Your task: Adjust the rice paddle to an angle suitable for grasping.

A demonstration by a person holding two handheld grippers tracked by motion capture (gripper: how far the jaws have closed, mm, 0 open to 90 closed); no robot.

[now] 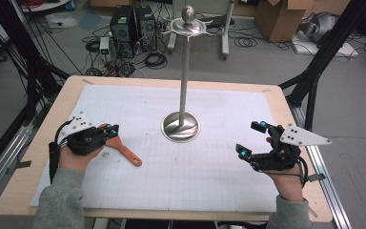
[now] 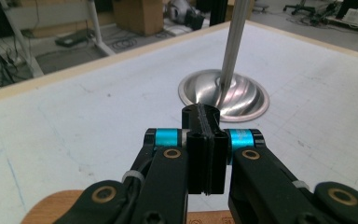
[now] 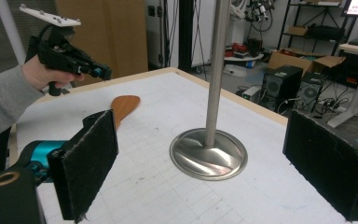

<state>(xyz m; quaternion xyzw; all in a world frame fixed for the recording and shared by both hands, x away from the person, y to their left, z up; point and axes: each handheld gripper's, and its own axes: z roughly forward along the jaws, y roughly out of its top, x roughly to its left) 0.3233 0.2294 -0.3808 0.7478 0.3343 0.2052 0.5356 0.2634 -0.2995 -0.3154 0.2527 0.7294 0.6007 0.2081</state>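
Note:
An orange wooden spatula (image 1: 124,149) lies flat on the white mat, left of a steel stand (image 1: 185,90) with a round base (image 1: 180,127) and a hooked top. My left gripper (image 1: 111,130) hovers over the spatula's broad end, jaws shut with nothing between them. In the left gripper view the shut pads (image 2: 204,140) point at the stand base (image 2: 223,94), with the wooden blade (image 2: 49,207) below. My right gripper (image 1: 251,139) stands open at the table's right. In its view the wide-apart pads (image 3: 86,158) frame the stand base (image 3: 209,154); the spatula (image 3: 123,105) and left gripper (image 3: 98,71) lie beyond.
The white gridded mat (image 1: 209,171) covers most of the wooden table (image 1: 57,109). Black frame legs (image 1: 314,81) flank both sides. On the floor behind are computer towers (image 1: 133,26), cables and cardboard boxes (image 1: 281,16).

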